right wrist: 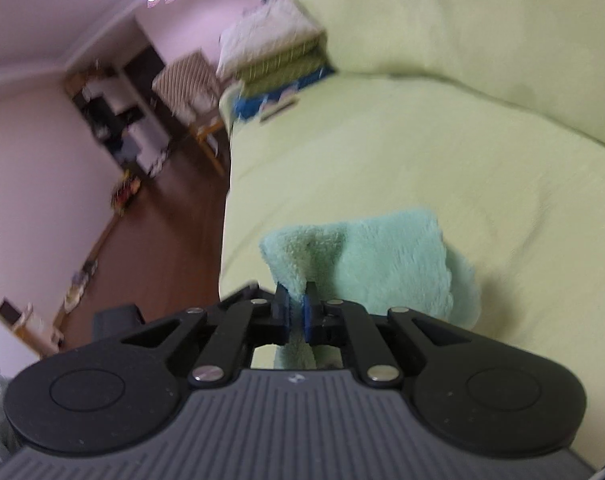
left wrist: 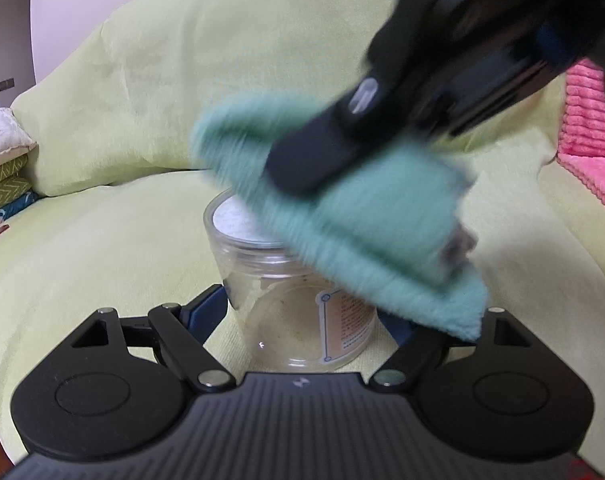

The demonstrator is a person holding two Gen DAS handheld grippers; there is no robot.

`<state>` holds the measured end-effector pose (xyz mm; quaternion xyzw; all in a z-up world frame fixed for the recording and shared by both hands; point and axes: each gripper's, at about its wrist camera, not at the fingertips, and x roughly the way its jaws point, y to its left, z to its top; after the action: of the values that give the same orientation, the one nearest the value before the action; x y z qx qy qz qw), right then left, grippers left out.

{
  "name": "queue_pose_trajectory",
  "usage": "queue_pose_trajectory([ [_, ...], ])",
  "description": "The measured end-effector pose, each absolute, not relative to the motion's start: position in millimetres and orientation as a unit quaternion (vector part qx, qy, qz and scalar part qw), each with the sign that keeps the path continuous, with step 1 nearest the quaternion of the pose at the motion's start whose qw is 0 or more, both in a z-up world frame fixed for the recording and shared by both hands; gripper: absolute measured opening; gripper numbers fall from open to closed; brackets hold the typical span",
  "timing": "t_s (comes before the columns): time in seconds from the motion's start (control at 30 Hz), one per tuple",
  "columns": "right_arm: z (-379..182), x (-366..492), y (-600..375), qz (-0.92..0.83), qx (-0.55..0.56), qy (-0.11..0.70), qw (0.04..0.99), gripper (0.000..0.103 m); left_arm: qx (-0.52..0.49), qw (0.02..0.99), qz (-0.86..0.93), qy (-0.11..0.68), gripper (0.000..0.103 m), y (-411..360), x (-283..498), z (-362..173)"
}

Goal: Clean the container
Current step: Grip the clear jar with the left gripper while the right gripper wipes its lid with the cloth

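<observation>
A clear plastic jar (left wrist: pixel 286 280) with a white-lined lid and an orange label lies between the fingers of my left gripper (left wrist: pixel 302 312), which is shut on it above a light green sofa. My right gripper (left wrist: pixel 302 160) comes in from the upper right, blurred by motion, shut on a folded teal cloth (left wrist: pixel 342 220) that lies over the jar's upper right side and hides part of it. In the right wrist view the right gripper (right wrist: pixel 296 308) pinches the teal cloth (right wrist: pixel 382 264) between its blue pads; the jar is hidden there.
The light green sofa cover (left wrist: pixel 122 220) fills the background. A pink ribbed towel (left wrist: pixel 590 140) lies at the right. Stacked cushions (left wrist: pixel 2 160) sit at the left end. In the right wrist view a wooden floor (right wrist: pixel 162 240) and shelves (right wrist: pixel 114 120) lie beyond the sofa edge.
</observation>
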<state>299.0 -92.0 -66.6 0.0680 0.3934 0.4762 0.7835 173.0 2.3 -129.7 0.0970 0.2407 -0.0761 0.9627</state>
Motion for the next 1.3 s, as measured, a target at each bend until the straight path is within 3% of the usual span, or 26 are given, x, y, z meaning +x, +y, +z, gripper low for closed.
queue_pose_trajectory([
  [0.3,-81,330,-65,0.47,0.098,0.386,0.788,0.0,0.118,0.963,-0.065,0.234,0.082,-5,171,-135],
  [0.7,-78,343,-87,0.338,0.097,0.343,0.871,0.005,0.121,0.963,-0.067,0.23,0.08,-8,154,-133],
  [0.83,-71,323,-117,0.378,0.143,0.338,0.85,0.006,0.11,0.963,-0.069,0.236,0.08,-3,153,-131],
  [1.3,-80,317,-72,0.471,0.097,0.39,0.786,0.002,0.112,0.961,-0.067,0.242,0.08,-9,140,-131],
])
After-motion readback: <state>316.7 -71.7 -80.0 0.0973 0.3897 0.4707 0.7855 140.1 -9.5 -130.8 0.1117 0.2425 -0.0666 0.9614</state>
